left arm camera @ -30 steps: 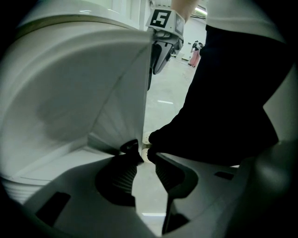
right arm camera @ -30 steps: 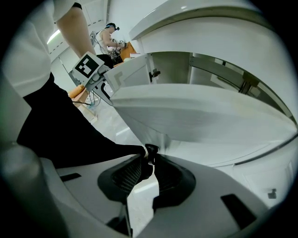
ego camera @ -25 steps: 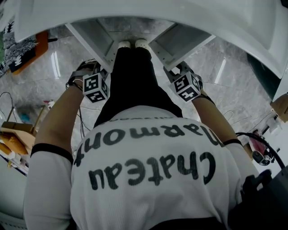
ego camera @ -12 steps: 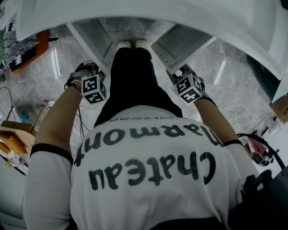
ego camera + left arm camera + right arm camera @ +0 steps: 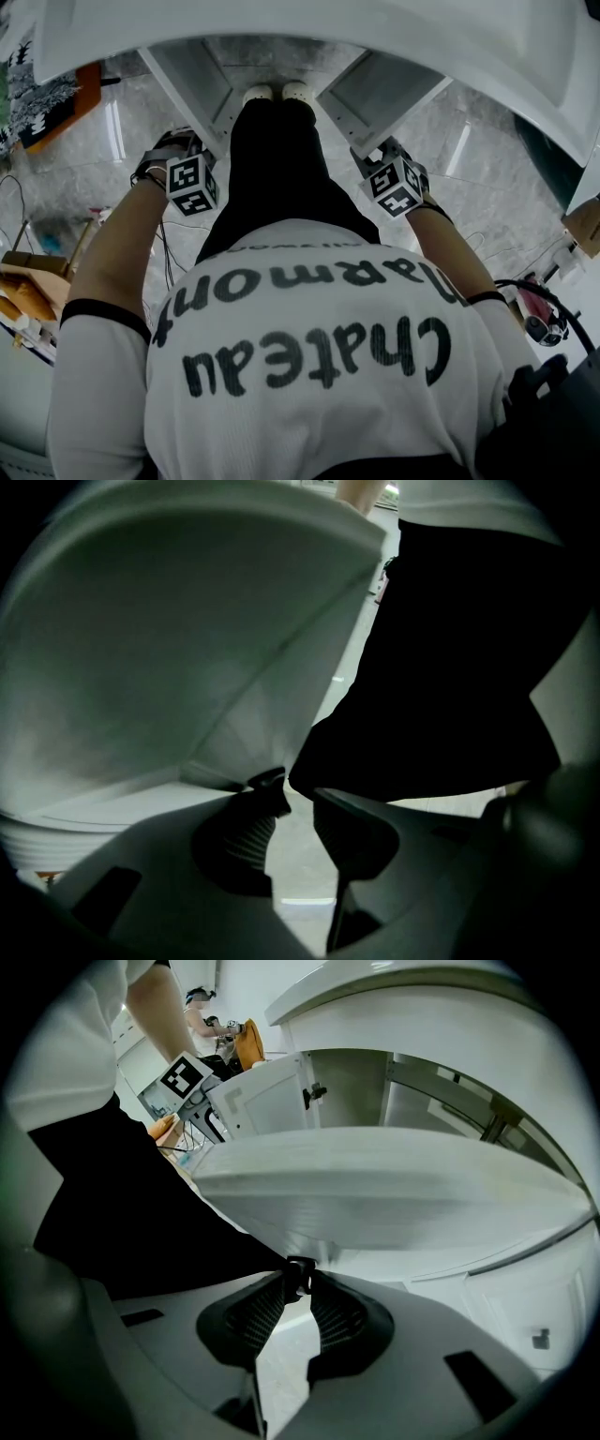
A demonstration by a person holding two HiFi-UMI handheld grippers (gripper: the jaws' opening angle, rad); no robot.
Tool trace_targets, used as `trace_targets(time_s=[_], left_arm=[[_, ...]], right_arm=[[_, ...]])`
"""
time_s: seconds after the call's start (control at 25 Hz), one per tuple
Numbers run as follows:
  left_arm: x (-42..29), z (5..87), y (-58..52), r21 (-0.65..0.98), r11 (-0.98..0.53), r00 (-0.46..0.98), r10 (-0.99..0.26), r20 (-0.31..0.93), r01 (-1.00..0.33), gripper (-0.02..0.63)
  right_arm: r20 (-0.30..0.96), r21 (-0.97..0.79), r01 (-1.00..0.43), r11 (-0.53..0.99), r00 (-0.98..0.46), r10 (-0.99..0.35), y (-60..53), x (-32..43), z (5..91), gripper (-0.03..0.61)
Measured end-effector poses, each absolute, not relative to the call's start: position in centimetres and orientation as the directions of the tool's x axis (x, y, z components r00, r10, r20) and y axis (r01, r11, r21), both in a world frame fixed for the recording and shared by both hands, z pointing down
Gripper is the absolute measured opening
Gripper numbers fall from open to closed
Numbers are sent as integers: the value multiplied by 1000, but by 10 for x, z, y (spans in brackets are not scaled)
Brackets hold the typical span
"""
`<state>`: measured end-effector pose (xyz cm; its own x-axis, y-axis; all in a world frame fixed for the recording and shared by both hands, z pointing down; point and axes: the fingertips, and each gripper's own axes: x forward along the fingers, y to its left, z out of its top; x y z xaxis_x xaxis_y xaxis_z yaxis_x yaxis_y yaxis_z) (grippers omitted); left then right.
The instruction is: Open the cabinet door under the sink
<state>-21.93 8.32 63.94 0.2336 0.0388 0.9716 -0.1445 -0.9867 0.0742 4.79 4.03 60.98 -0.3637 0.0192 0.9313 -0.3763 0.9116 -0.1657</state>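
White doors stand swung out from under the sink, one to each side of the person's legs. The left cabinet door (image 5: pixel 192 80) and the right cabinet door (image 5: pixel 375 89) both angle away from the open cabinet front, with their free edges toward the person. The right tongs (image 5: pixel 300 1283) are clamped on the small dark right door knob (image 5: pixel 298 1269), ribbed pads pressed to it from both sides. That door's thick edge runs across the right gripper view just above them. The left tongs (image 5: pixel 295 803) stand apart under the left door's lower edge. The dark left door knob (image 5: pixel 267 782) sits against the tip of one finger, and a strip of pale floor shows between it and the other finger. The black trousers (image 5: pixel 277 159) fill the gap between the two doors, and the white shoes (image 5: pixel 277 94) are at the cabinet's foot. The curved white worktop edge (image 5: pixel 328 23) overhangs both doors along the top of the head view. Beyond each door's outer face the grey marbled floor (image 5: pixel 122 159) lies open. Wooden pieces (image 5: pixel 28 281) and thin cables sit well off to the left, and a black cable loop (image 5: pixel 539 291) lies far to the right.
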Motion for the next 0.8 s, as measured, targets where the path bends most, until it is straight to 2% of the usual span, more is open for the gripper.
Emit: trace_targets(time_s=[0.4, 0.8], left_arm=[[-231, 637, 93, 119, -987, 225, 91, 970, -113, 109], [-250, 645, 97, 83, -992, 197, 63, 978, -94, 110]], right_arm=[[934, -172, -391, 904, -357, 24, 41, 49, 612, 75], [945, -169, -377, 911, -325, 41, 46, 58, 615, 75]])
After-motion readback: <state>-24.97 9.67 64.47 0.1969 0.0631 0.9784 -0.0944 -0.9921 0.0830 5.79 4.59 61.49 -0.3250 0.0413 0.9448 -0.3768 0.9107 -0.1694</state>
